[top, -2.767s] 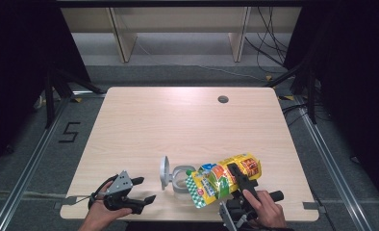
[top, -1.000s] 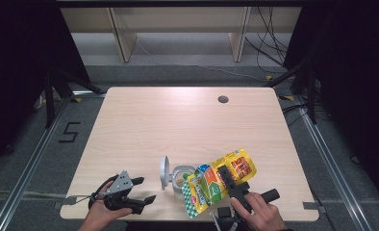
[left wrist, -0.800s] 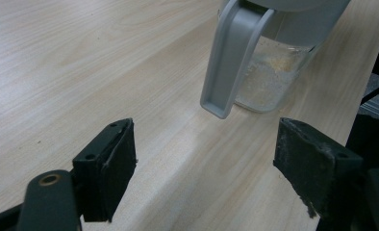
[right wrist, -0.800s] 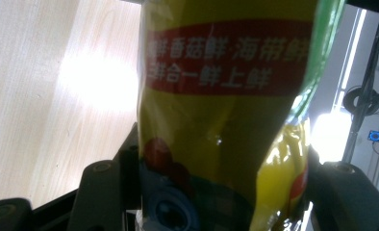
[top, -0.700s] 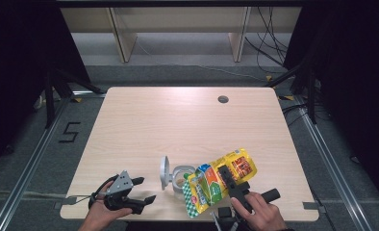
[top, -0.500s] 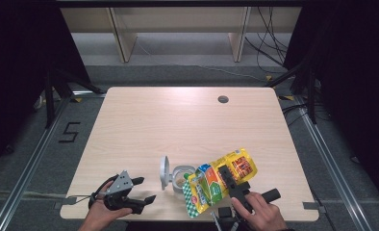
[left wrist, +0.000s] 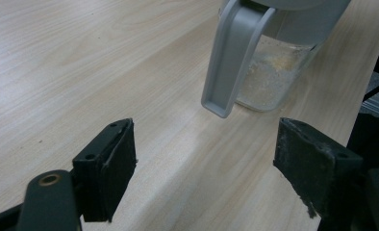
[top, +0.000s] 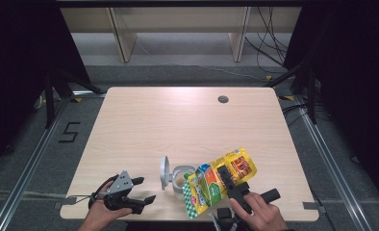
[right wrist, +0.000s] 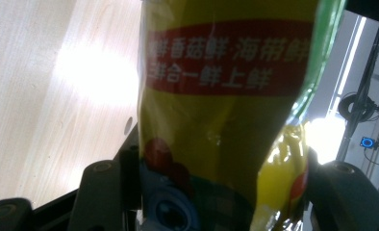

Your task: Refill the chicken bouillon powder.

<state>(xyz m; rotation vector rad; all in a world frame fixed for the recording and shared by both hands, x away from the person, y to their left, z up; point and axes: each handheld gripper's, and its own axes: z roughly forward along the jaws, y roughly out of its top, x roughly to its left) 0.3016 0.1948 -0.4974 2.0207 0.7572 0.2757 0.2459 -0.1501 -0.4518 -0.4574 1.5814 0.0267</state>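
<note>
A yellow and green printed bag [top: 204, 185] hangs tilted near the table's front edge, with my right gripper [top: 229, 179] shut on its middle. In the right gripper view the bag [right wrist: 226, 96] bulges between the two black jaws of the right gripper [right wrist: 221, 197]. Its lower end overlaps the right side of a small clear container [top: 180, 174] whose grey flip lid [top: 164, 171] stands open. The container [left wrist: 274, 72] holds a little pale powder. My left gripper [top: 146, 189] rests open on the table to the left of the container, and in its own view the left gripper [left wrist: 207, 178] holds nothing.
The light wooden table [top: 178, 125] has a round cable hole [top: 222, 99] near its far right. Dark floor and metal rails surround the table, and shelving stands behind it.
Since the earliest frame the right gripper has drawn the bag toward the front edge and tipped its lower end further down. Over the last second nothing has moved.
</note>
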